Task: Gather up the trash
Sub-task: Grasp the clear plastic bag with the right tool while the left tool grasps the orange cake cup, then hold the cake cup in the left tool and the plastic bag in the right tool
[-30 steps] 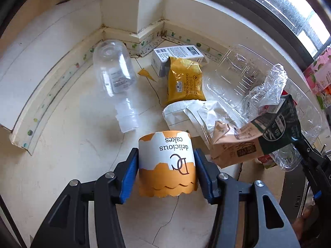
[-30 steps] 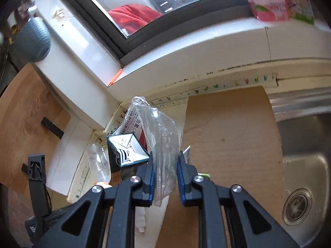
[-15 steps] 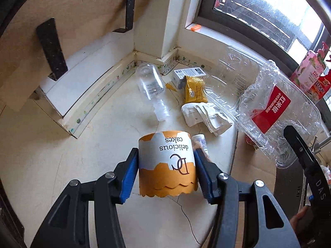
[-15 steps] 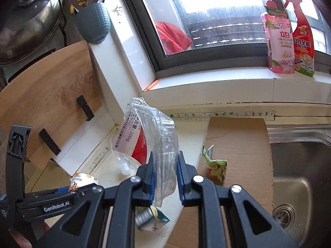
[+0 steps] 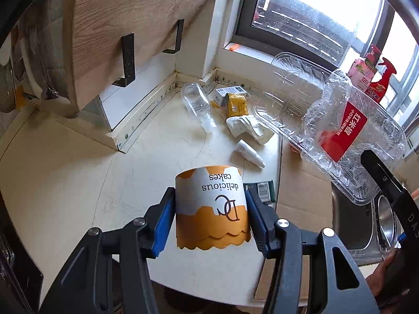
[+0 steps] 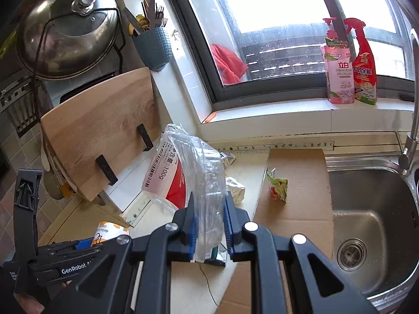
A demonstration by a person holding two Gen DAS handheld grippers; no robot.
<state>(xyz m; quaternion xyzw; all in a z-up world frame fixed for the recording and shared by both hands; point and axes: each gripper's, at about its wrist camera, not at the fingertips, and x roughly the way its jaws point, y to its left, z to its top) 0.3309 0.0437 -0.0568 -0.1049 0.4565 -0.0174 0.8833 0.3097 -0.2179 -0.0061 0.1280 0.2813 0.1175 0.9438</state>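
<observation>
My left gripper (image 5: pixel 209 214) is shut on an orange and white "delicious cakes" paper cup (image 5: pixel 210 208), held above the counter (image 5: pixel 78 183); the cup also shows in the right wrist view (image 6: pixel 104 233). My right gripper (image 6: pixel 208 225) is shut on a crumpled clear plastic clamshell box with a red label (image 6: pixel 193 167), which also shows in the left wrist view (image 5: pixel 351 136). On the counter lie a clear bottle (image 5: pixel 195 102), a yellow cracker pack (image 5: pixel 235 104), a white box (image 5: pixel 229 91), crumpled tissue (image 5: pixel 246 128), a small white tube (image 5: pixel 248 153) and a dark green carton (image 5: pixel 263 191).
A cardboard sheet (image 6: pixel 296 183) with a green wrapper (image 6: pixel 277 185) lies beside the steel sink (image 6: pixel 374 222). A wooden cutting board (image 6: pixel 99 130) stands at the left. Two cleaner bottles (image 6: pixel 351 62) stand on the window sill. A pot lid (image 6: pixel 65 28) hangs above.
Both grippers have lifted and pulled back from the trash pile with the cup and the plastic box still held. The dark green carton no longer hangs from the box and lies on the counter.
</observation>
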